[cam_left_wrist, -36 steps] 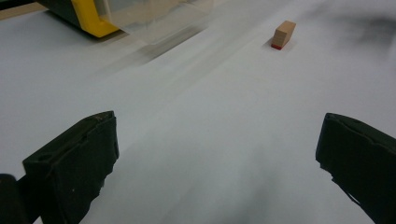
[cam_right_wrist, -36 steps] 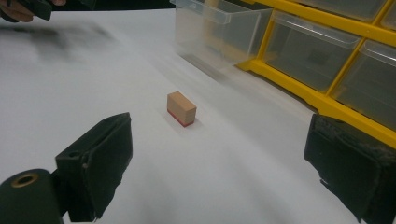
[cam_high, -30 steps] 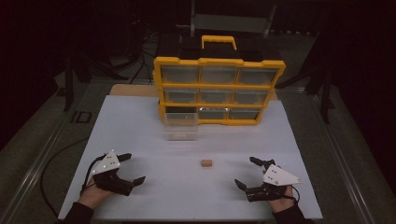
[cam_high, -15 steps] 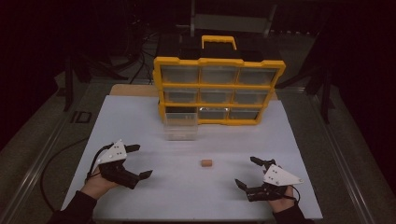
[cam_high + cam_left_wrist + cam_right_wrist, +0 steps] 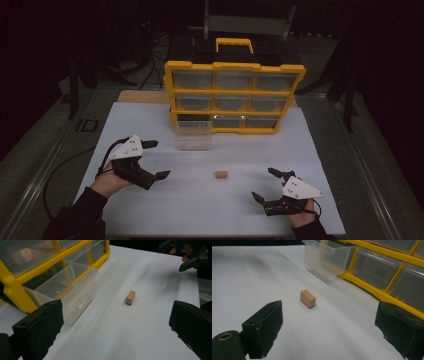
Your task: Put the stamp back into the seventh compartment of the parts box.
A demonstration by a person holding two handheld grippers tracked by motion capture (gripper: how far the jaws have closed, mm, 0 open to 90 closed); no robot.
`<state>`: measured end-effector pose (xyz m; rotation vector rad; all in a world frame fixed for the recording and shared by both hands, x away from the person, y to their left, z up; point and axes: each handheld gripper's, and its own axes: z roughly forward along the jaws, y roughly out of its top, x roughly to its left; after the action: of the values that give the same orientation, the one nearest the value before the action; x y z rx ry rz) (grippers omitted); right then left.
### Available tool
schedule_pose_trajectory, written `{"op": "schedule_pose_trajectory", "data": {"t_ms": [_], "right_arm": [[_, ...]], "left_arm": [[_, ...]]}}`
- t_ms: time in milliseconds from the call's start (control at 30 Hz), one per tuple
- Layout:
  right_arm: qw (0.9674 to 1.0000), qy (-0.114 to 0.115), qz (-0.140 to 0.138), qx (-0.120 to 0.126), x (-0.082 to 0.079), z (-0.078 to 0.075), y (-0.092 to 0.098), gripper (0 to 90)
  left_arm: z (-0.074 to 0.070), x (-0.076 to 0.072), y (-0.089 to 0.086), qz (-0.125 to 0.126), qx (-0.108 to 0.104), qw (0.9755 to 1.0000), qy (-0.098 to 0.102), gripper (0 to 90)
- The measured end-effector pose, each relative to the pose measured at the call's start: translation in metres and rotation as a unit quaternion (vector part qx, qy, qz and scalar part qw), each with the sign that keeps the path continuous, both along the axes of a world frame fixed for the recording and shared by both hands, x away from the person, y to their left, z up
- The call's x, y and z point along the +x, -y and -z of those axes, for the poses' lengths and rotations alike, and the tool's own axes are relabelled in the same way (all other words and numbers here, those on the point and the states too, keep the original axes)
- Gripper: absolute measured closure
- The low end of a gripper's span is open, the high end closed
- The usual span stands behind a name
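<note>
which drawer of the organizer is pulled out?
The bottom-left drawer of the yellow organizer: clear, slid forward onto the table. The other eight sit flush in their frame.

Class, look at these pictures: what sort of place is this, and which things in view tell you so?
Probably a lab or workshop bench set up for recording: a white table in a dark room, a yellow drawer organizer with one clear drawer pulled out, and a small wooden block.
</note>
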<state>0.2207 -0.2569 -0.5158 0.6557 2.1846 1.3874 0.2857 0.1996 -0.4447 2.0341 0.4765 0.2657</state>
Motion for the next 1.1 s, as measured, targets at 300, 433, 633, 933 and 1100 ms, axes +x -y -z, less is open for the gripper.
{"op": "schedule_pose_trajectory", "data": {"t_ms": [300, 433, 633, 933, 1100], "right_arm": [[1.0, -0.001, 0.001, 0.002, 0.0, 0.0, 0.0, 8.2], [1.0, -0.001, 0.001, 0.001, 0.0, 0.0, 0.0, 8.2], [1.0, -0.003, 0.001, 0.002, 0.0, 0.0, 0.0, 8.2], [1.0, -0.002, -0.001, 0.0, 0.0, 0.001, 0.0, 8.2], [1.0, -0.005, -0.001, 0.002, 0.0, 0.001, 0.0, 8.2]], "left_arm": [[-0.014, 0.015, 0.021, 0.024, 0.003, 0.9997, 0.006, 0.0], [-0.019, 0.021, 0.031, 0.035, 0.002, 0.9993, 0.009, 0.0], [-0.02, 0.029, 0.049, 0.054, 0.009, 0.9985, 0.011, 0.0], [-0.017, 0.033, 0.075, 0.084, 0.027, 0.9961, 0.012, 0.0], [-0.014, 0.035, 0.085, 0.096, 0.033, 0.9948, 0.007, 0.0]]}}
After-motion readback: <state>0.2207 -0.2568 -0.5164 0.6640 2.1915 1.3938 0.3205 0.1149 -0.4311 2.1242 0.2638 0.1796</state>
